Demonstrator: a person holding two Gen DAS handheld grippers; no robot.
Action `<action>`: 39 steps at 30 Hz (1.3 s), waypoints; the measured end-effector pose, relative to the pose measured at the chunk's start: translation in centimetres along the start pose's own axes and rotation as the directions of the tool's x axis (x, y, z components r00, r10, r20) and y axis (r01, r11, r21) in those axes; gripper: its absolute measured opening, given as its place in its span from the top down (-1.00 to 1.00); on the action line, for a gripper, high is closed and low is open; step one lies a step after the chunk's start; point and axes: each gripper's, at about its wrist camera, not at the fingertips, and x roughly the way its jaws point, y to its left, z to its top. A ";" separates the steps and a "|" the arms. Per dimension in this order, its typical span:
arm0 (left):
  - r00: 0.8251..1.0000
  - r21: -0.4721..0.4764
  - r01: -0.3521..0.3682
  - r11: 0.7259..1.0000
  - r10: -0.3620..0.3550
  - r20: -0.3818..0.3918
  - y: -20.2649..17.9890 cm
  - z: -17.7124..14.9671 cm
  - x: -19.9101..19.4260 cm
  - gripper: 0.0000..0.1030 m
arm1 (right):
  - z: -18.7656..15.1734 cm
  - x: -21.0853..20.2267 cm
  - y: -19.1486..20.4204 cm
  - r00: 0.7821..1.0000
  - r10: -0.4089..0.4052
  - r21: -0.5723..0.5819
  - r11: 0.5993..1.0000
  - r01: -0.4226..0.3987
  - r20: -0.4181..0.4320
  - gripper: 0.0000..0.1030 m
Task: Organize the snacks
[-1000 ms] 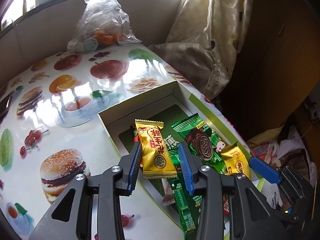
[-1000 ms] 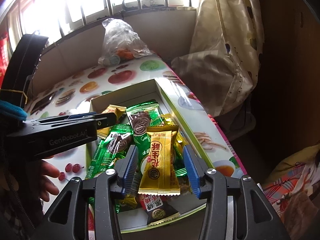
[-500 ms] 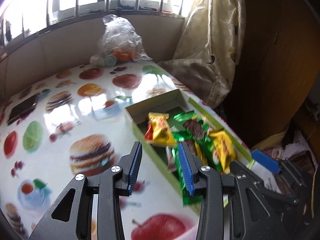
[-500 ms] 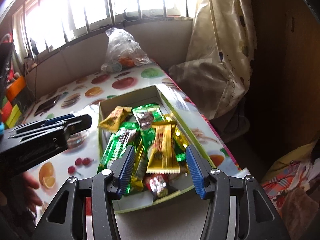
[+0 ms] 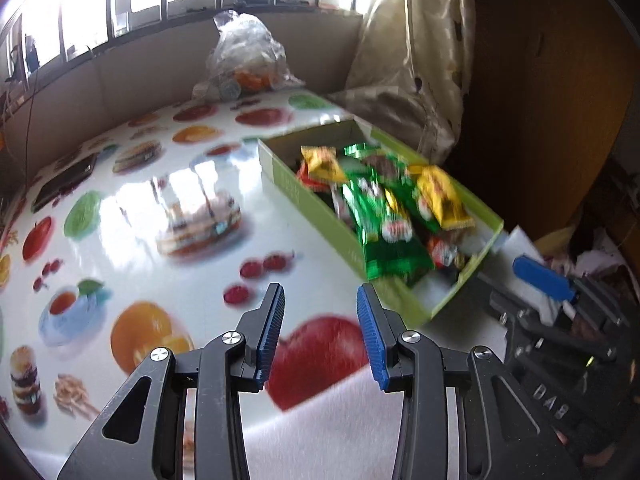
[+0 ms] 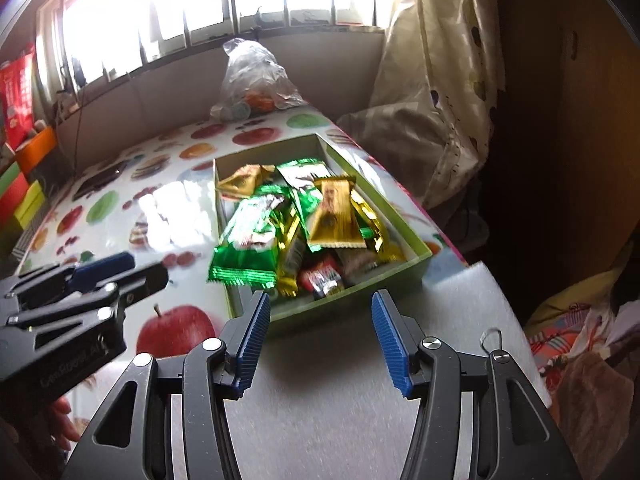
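A shallow green-walled box [image 5: 312, 200] [image 6: 360, 284] lies on the fruit-print table [image 5: 160, 280], heaped with snack packets. Among them are green foil packets [image 5: 372, 216] [image 6: 250, 240] and yellow ones [image 5: 442, 196] [image 6: 336, 216]. My left gripper [image 5: 320, 296] hovers open over a printed apple, short of the box's near left corner, with nothing between its blue pads. My right gripper [image 6: 320, 300] is open and wide over a grey mat, just short of the box's near wall, and holds nothing. In the right wrist view the left gripper [image 6: 140, 270] shows at the left.
A clear plastic bag [image 5: 248, 60] [image 6: 256, 80] of items sits at the table's far end under the window. A curtain [image 5: 420, 60] hangs right of the box. A dark flat device [image 5: 66, 180] lies far left. Coloured boxes [image 6: 24, 184] stand at the left. A grey mat [image 6: 360, 360] covers the near edge.
Both grippers have drawn back from the box toward the near edge of the table. The yellow packets seen between the jaws earlier now lie in the box. The right jaws stand wider.
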 end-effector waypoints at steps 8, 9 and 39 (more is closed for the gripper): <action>0.998 0.027 -0.008 1.000 0.010 -0.070 -1.2 -2.8 1.4 0.24 | -2.5 1.2 -0.8 0.996 -0.050 0.017 0.999 0.052 -0.077 -0.03; 0.997 0.028 -0.004 1.000 0.006 -0.072 -1.2 -2.9 1.5 0.24 | -2.7 1.4 -0.8 0.995 -0.051 0.018 0.998 0.052 -0.083 -0.03; 0.996 -0.016 0.013 1.000 -0.014 -0.094 -0.8 -3.3 2.5 0.24 | -3.2 2.4 -0.8 0.992 -0.075 0.029 0.997 0.078 -0.101 -0.09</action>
